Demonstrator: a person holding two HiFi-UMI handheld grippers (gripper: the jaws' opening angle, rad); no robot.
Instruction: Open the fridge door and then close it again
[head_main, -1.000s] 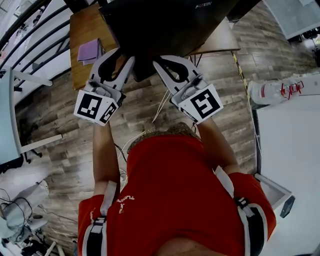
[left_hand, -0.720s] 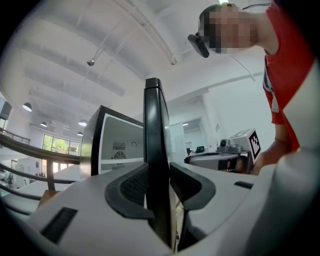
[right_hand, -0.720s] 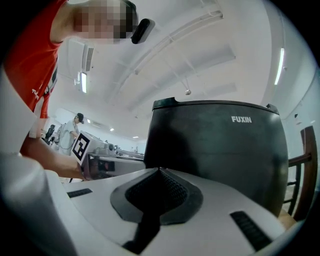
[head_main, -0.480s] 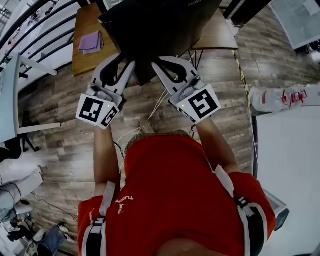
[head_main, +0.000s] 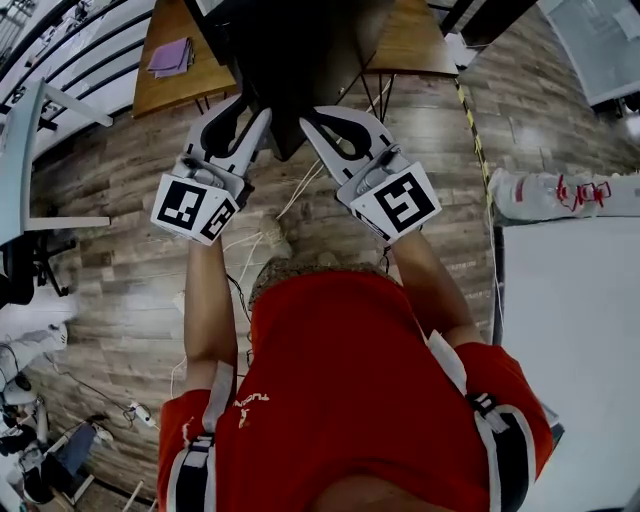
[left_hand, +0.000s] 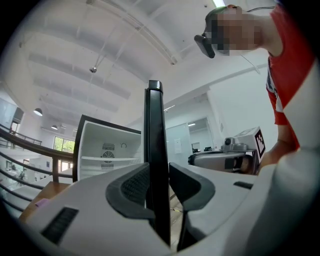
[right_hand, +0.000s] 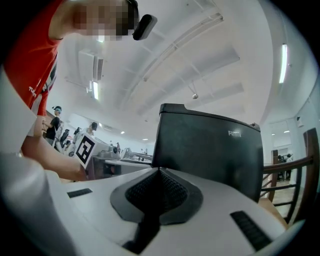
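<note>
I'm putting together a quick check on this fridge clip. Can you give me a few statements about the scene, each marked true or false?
1. The fridge door stands open. True.
2. The right gripper has its jaws wide apart. False: they are together, with nothing between them.
3. The door's edge stands between the jaws of the left gripper. True: the jaws have just been closing, and a gap still shows on one side.
4. The purple item lies on the floor. False: it lies on the wooden table.
</note>
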